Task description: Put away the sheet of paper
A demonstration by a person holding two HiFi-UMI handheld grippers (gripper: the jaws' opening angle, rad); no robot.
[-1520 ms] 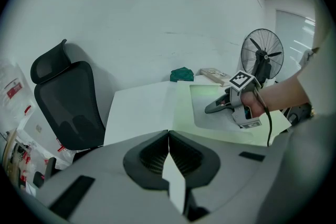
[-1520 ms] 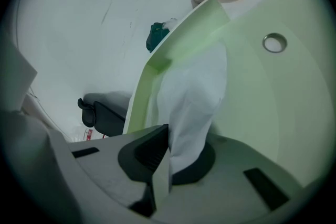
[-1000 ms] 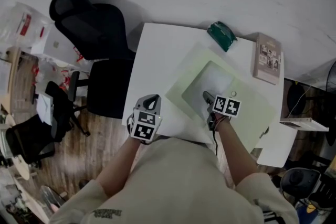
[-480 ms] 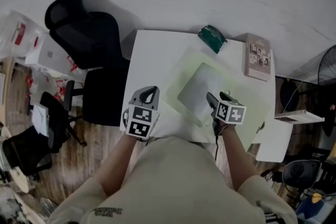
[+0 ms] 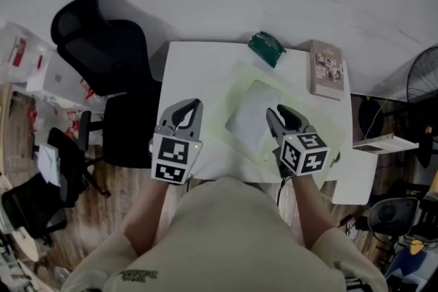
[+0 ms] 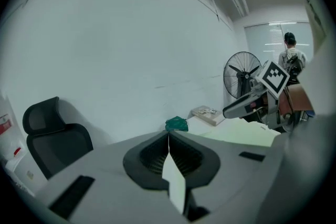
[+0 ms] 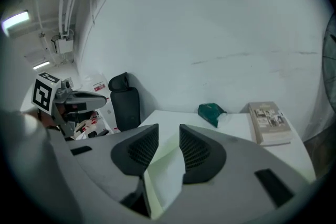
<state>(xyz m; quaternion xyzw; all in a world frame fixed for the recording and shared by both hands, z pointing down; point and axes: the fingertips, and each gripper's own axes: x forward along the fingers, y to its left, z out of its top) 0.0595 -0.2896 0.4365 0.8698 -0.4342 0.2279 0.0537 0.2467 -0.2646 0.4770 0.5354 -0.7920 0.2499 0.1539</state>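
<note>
A white sheet of paper (image 5: 250,118) lies flat on a pale green folder (image 5: 235,91) on the white table (image 5: 195,65). My right gripper (image 5: 281,114) hovers above the sheet's near right part. Its jaws are closing, a gap still shows between them, and the pads press on nothing. In the right gripper view (image 7: 169,136) the sheet (image 7: 165,178) shows below that gap. My left gripper (image 5: 189,107) hangs over the table's near left part, left of the folder. Its jaws (image 6: 168,135) meet at the tips with nothing in them.
At the table's far edge lie a dark green pouch (image 5: 265,48) and a book (image 5: 326,70). A black office chair (image 5: 102,51) stands left of the table. A fan (image 5: 424,78) and a low shelf (image 5: 383,144) stand on the right. A person (image 6: 290,55) stands far behind.
Both grippers have risen from the table and drawn back toward me. The right gripper left the sheet's middle and its jaws have narrowed. The sheet has not moved.
</note>
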